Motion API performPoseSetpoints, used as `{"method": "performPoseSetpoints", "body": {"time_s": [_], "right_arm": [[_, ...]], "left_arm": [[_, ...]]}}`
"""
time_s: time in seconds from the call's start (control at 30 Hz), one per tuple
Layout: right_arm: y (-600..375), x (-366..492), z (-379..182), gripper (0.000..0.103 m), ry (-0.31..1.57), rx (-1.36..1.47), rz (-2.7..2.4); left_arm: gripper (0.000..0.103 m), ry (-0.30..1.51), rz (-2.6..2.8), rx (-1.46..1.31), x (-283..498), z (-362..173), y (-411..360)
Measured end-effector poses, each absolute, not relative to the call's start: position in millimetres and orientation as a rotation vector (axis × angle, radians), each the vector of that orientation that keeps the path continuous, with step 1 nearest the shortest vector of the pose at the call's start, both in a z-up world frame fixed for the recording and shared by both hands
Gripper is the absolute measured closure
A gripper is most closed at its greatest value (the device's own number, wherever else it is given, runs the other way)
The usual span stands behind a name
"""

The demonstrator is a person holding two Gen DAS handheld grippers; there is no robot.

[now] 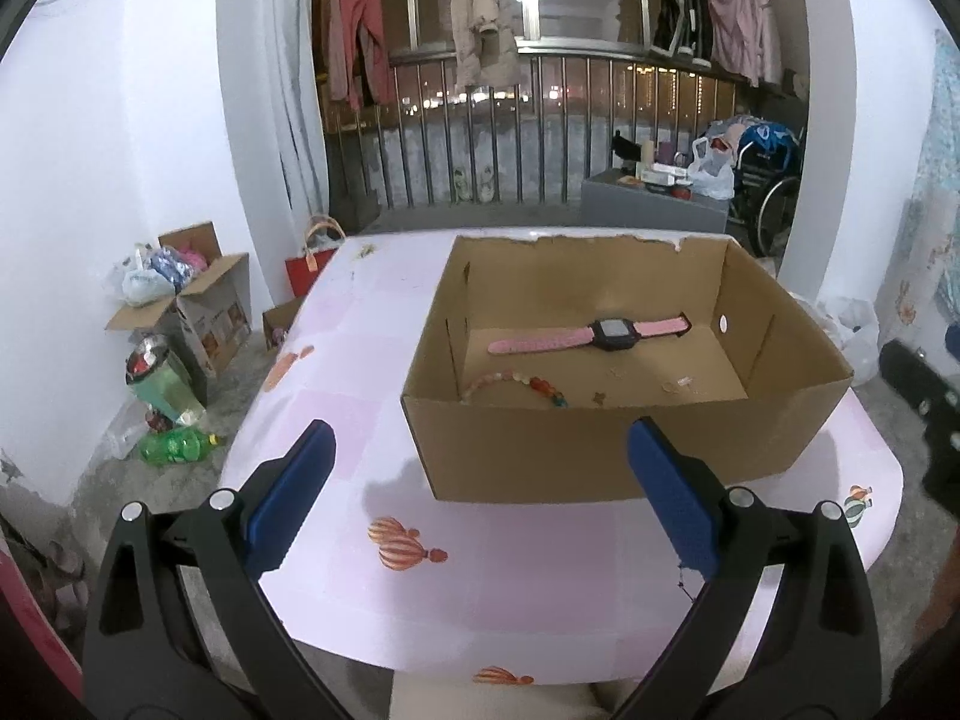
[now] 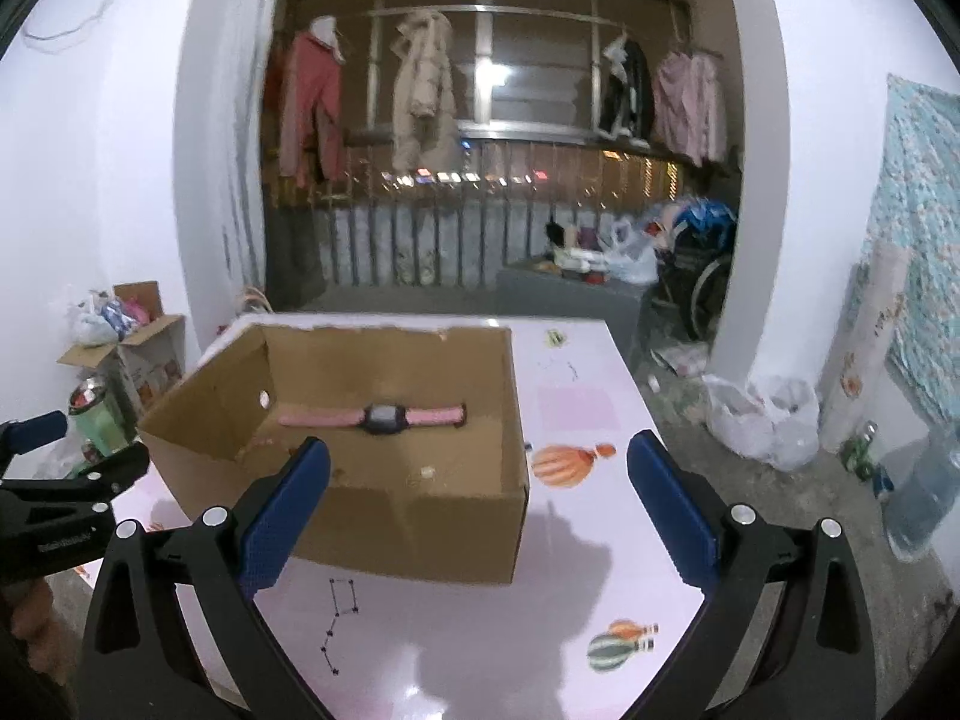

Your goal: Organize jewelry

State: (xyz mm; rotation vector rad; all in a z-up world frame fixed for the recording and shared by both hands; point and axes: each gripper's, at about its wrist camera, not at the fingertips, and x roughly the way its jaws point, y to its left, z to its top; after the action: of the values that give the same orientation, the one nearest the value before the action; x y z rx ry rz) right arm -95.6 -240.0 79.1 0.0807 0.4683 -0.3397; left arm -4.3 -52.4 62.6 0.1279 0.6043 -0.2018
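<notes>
Both grippers hover over the near edge of the pink table, and neither has anything in it. The left gripper is spread wide, its 2 blue pads bracketing the near wall of the box without touching it. The right gripper gapes just as wide, empty too, with the box to its left. Inside the box lies the watch: pink strap stretched flat left to right, dark square face right of the middle, along the far wall. Nearer, at the left, a bracelet curves across the floor, pale pink beads running into orange, red and blue ones. A few tiny pale pieces sit near the right; too small to name.
</notes>
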Motion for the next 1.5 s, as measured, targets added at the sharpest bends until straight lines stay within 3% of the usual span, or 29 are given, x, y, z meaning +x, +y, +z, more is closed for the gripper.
{"method": "performPoseSetpoints", "body": {"time_s": [1.5], "right_arm": [[-235,-84,59,0.006,0.566,0.127,-0.310]], "left_arm": [[0.009,0.706,-0.153,0.082,11,51,-51]]}}
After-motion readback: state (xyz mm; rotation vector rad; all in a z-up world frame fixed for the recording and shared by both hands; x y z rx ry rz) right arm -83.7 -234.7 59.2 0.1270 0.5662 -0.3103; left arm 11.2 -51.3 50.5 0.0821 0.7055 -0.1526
